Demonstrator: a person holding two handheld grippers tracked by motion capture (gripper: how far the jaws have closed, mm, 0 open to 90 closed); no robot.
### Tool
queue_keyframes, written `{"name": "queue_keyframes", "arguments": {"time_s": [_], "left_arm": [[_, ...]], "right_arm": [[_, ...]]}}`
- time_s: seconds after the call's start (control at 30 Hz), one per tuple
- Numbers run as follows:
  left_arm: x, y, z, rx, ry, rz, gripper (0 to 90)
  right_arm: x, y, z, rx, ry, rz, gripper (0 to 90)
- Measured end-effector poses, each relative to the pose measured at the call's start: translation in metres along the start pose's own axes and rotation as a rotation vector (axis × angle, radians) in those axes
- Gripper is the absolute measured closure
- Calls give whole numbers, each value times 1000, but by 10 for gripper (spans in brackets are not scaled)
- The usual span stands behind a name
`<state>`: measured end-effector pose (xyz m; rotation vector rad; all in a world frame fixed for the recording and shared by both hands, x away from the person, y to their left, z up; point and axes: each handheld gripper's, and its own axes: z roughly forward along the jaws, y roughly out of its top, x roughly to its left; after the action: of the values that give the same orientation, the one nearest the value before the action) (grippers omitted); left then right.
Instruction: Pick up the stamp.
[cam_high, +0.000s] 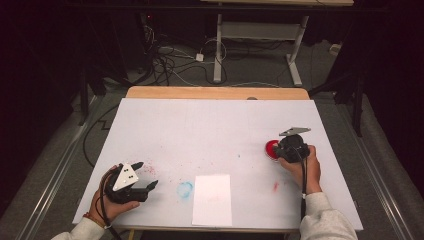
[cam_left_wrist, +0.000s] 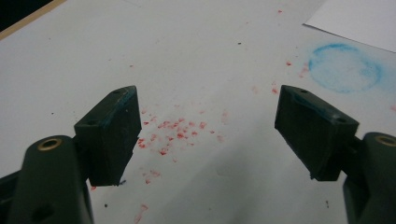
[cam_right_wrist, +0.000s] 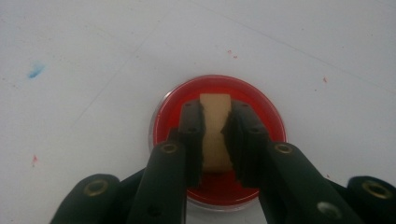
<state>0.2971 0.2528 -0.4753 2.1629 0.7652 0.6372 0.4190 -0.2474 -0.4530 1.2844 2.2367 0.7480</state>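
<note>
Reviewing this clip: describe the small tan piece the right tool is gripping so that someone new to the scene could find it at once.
Start at the white table and go to its right side, where the right tool reaches over a round red dish. The tan block is clamped upright between the tool's black jaws, above the dish's red inside. It is the one beige thing there; the marks around it are red specks and blue smudges.

Light falls from above onto the white desk (cam_high: 210, 130), while the surrounding room stays dark. Both gripper views are soft and grainy, with dim, blurred jaws.
</note>
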Motion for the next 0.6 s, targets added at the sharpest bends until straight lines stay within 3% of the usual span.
{"name": "queue_keyframes", "arguments": {"time_s": [0.33,0.6], "left_arm": [[3,-2,0,-1,-4,-11,219],[2,-2,0,0,-6,-4,218]], "right_arm": [[-5,-2,1,-11,29,23,766],[-1,-1,1,-5,8,1,765]]}}
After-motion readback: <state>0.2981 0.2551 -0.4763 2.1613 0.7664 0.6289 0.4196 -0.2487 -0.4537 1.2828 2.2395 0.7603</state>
